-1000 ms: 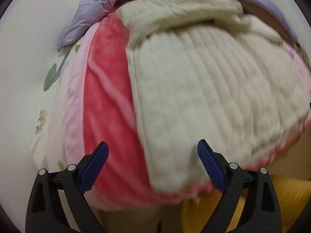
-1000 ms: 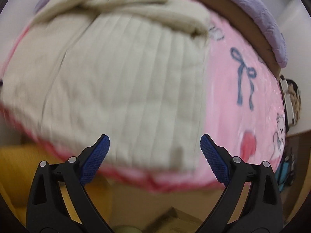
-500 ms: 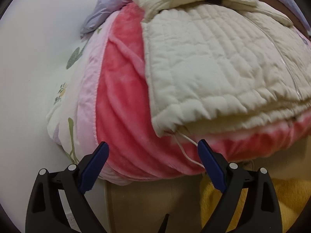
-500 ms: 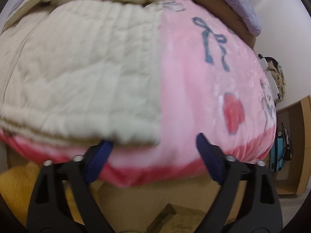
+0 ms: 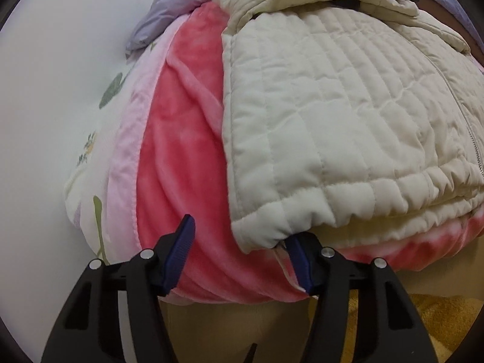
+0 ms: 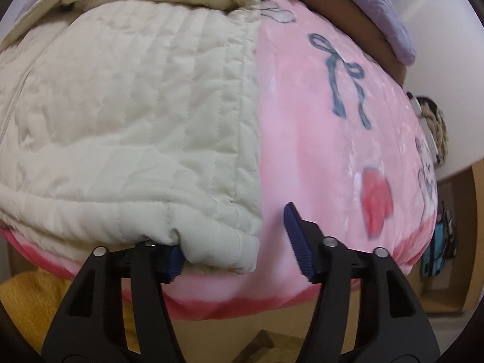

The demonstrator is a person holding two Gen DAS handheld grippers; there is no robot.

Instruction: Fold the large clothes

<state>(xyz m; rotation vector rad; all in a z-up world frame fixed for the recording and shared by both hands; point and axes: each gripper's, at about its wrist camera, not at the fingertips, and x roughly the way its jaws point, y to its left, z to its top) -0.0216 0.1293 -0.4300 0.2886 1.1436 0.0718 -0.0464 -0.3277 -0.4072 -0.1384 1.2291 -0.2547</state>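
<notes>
A cream quilted jacket [image 5: 332, 121] lies flat on a pink plush blanket [image 5: 181, 151] over a bed. My left gripper [image 5: 242, 245] is open at the jacket's near left hem corner, which hangs over its right fingertip [image 5: 298, 260]. In the right wrist view the jacket [image 6: 127, 121] fills the left half, on the pink blanket [image 6: 317, 151]. My right gripper [image 6: 233, 242] is open around the jacket's near right hem corner; the left fingertip [image 6: 172, 260] sits under the hem.
A lilac cloth [image 5: 175, 6] lies bunched at the bed's far left, a lilac pillow [image 6: 381, 6] at the far right. Yellow fabric [image 5: 438, 317] lies below the bed edge. A white wall [image 5: 45, 121] is on the left. Shelves with bags [image 6: 438, 242] stand right.
Both grippers have dropped and moved in to the jacket's near hem corners at the bed edge. Their fingers have narrowed from wide open but stay apart.
</notes>
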